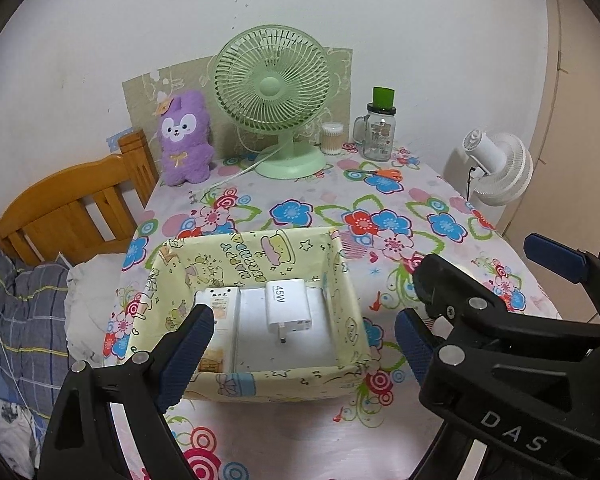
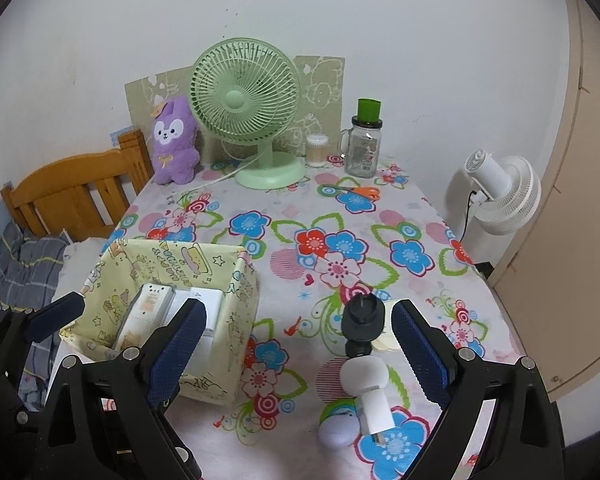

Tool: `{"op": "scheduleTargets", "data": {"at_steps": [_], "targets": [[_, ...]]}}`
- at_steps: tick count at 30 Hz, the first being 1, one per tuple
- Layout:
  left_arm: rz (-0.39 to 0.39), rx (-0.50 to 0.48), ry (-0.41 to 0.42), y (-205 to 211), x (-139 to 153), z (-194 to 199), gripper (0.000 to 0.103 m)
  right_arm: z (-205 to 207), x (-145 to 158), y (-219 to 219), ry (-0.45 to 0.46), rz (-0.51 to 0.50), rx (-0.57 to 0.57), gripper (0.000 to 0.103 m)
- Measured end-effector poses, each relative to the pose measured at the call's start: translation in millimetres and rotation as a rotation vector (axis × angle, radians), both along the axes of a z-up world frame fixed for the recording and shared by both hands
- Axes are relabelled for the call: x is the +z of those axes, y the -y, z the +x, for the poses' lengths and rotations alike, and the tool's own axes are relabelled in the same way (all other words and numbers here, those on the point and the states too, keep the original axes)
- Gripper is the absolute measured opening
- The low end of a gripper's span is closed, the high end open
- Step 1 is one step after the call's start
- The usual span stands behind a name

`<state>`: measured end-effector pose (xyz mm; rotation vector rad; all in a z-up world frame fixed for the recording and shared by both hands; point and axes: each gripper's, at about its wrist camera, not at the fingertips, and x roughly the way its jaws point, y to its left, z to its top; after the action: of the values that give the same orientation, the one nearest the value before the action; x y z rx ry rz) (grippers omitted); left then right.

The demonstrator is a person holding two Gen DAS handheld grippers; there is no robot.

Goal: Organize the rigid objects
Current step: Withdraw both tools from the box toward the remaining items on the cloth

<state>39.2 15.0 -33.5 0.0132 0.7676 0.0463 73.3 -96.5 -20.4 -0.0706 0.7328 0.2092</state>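
A pale yellow cartoon-print box sits on the floral tablecloth. Inside lie a white 45W charger and a white rectangular device. My left gripper is open and empty, hovering at the box's near edge. My right gripper is open and empty, with a small black camera-like object, a white mushroom-shaped plug device and a pale lilac round case on the table between its fingers. The right gripper also shows in the left wrist view.
At the back of the table stand a green desk fan, a purple plush, a cotton-swab jar, a glass mug jar with green lid and orange scissors. A wooden bed frame lies left, a white fan right.
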Motion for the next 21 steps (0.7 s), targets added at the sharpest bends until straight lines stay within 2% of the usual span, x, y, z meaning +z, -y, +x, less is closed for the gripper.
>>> {"op": "scheduleTargets", "data": {"at_steps": [13, 21], "targets": [[-0.004, -0.023, 0.015, 29.2, 3.8, -6.4, 0.093, -10.9, 5.9, 31.0, 0.028, 0.025, -0.018, 0.096], [-0.045, -0.047, 0.008, 50.0, -1.5, -6.0, 0.093, -14.0, 4.7, 53.3, 0.044, 0.019, -0.027, 0.096]]}}
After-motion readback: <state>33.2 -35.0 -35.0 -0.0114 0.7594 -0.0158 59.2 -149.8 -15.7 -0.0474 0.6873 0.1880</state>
